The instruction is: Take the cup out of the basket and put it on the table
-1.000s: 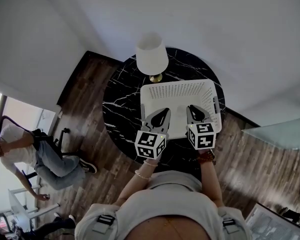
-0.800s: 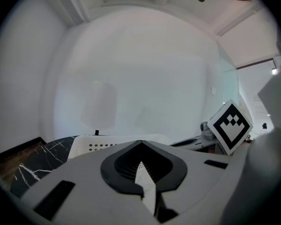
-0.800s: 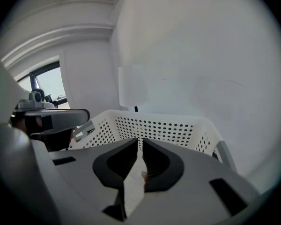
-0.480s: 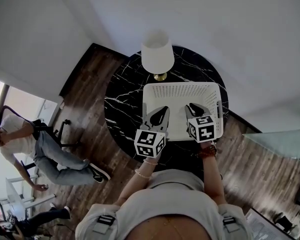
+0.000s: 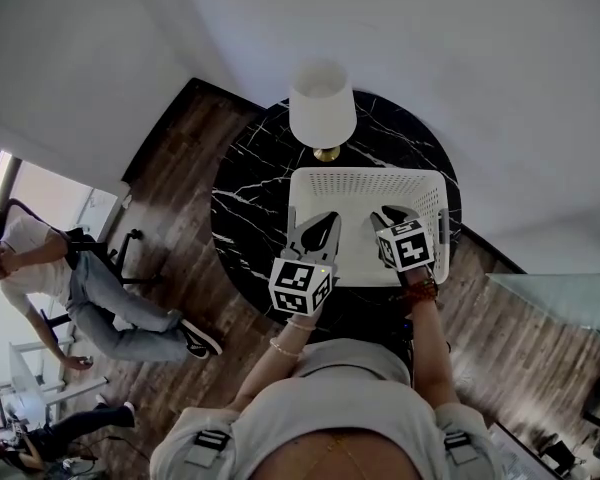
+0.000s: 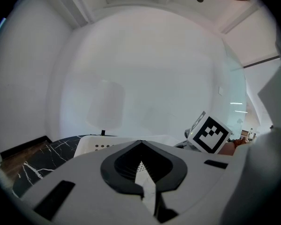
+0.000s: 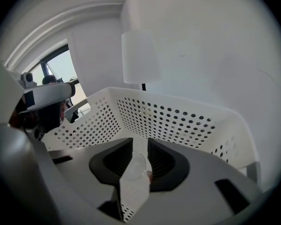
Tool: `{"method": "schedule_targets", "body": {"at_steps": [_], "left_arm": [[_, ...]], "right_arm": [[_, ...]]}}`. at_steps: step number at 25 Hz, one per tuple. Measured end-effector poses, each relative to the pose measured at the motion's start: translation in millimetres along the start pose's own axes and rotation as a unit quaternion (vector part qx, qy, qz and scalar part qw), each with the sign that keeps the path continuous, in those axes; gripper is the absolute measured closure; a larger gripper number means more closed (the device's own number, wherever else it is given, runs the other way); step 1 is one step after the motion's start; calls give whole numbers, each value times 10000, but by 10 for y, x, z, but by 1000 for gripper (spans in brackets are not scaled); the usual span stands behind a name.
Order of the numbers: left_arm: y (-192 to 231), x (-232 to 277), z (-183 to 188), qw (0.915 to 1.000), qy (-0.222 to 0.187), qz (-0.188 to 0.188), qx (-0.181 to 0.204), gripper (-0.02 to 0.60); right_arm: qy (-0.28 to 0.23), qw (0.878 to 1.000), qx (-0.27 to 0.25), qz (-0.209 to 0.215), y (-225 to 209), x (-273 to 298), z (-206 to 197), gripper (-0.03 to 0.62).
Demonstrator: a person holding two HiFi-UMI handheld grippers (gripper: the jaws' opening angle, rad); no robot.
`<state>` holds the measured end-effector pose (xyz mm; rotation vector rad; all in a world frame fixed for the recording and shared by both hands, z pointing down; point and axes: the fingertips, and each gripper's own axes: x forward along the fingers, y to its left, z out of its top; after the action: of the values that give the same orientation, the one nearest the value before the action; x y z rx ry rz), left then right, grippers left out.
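A white perforated basket [image 5: 365, 175] stands on the round black marble table [image 5: 248, 200]. Inside it, the right gripper view shows a small clear cup [image 7: 136, 166] between the dark pads, with my right gripper [image 7: 139, 150] shut on it low over the basket floor [image 7: 178, 121]. From the head view the right gripper [image 5: 386, 212] reaches into the basket's right half; the cup is hidden there. My left gripper [image 5: 320, 220] hovers over the basket's left half, shut, nothing held. Its own view [image 6: 140, 161] looks over the basket rim [image 6: 91, 143].
A white-shaded lamp [image 5: 322, 108] on a brass foot stands on the table just behind the basket. Bare marble lies left of the basket. White walls close in behind the table. A person [image 5: 40, 268] sits at the far left on the wooden floor [image 5: 180, 168].
The right gripper has shifted a little to the right and farther into the basket. The left gripper has hardly moved. The person at the left has changed pose.
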<state>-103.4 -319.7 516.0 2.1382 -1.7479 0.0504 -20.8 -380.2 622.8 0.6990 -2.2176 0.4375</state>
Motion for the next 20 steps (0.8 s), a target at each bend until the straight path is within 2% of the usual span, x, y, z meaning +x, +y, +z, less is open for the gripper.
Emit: {"method": "schedule_targets", "body": {"at_steps": [7, 20], "left_arm": [[63, 34, 8, 10000, 17, 48, -47, 577], [119, 109, 11, 9999, 24, 126, -89, 577]], "right_arm": [[576, 9977, -192, 293, 19, 220, -163, 500], [1388, 9878, -557, 438, -16, 457, -463, 499]]}}
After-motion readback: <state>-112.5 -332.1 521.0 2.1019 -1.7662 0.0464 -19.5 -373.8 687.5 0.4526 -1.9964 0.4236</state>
